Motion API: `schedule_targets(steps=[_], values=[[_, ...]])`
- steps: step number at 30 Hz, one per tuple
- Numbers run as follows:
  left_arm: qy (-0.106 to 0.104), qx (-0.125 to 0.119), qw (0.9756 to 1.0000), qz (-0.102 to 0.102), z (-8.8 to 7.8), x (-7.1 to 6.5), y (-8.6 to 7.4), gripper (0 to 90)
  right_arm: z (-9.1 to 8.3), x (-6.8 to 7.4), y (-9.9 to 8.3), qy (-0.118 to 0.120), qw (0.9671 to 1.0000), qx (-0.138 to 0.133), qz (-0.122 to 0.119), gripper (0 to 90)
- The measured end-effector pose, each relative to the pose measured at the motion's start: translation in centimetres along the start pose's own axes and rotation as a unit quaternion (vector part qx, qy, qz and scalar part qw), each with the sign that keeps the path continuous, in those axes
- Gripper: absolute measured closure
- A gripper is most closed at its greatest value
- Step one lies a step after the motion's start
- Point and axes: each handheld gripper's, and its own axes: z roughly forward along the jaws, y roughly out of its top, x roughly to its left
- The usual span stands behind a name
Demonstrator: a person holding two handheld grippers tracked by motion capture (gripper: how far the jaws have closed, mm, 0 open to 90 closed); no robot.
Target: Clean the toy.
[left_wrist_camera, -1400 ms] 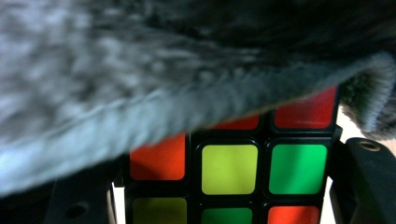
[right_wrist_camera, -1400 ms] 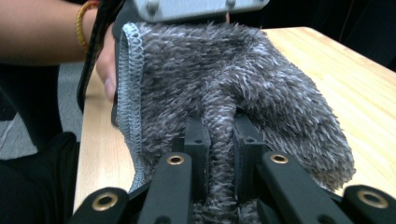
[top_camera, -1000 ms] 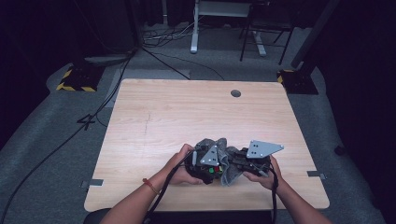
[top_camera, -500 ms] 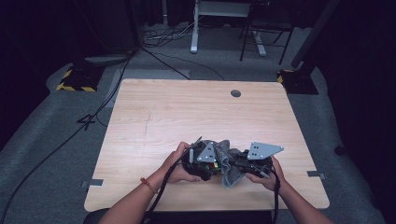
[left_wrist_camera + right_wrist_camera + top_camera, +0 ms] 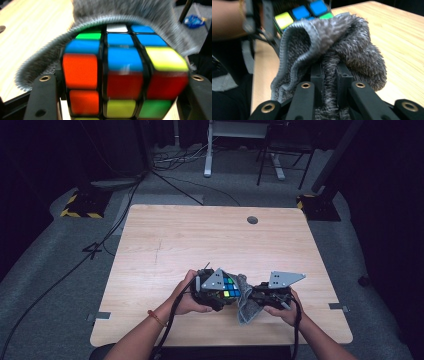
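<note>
barely shifted, right tongs [image 5: 329,75] press grey cloth [image 5: 342,42] onto cube [image 5: 122,75].

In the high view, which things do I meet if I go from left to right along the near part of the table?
Person's left hand → left gripper → puzzle cube → grey cloth → right gripper → person's right hand.

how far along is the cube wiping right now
Done: the left gripper is clamped on the puzzle cube, and the right gripper has the grey cloth bunched between its fingers. In hand: the cloth lies against the cube's far side. Left: the orange, red and blue faces toward the left gripper view lie uncovered.
</note>
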Motion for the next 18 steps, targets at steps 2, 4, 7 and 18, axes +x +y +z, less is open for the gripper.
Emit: schedule_targets(steps=[2, 4, 7, 18], values=[[0.006, 0.012, 0.9999, 0.006, 0.39, -0.28, 0.0, 32.7, -0.19, 0.12, 0.18, 0.009, 0.9999, -0.011, -0.004, 80.5], [0.008, 0.017, 0.9998, 0.006, 0.57, -0.32, 0.06, 31.3, -0.22, 0.35, 0.39, 0.01, 0.9998, -0.015, -0.012, 80.5], [0.011, 0.017, 0.9998, 0.004, 0.55, -0.29, 0.1, 31.0, -0.2, 0.58, 0.61, 0.002, 0.9997, -0.012, -0.021, 80.5], [0.016, 0.001, 0.9999, 0.003, 0.11, -0.25, 0.28, 32.6, -0.21, 0.4, 0.65, -0.016, 0.9996, 0.001, -0.024, 80.3]])
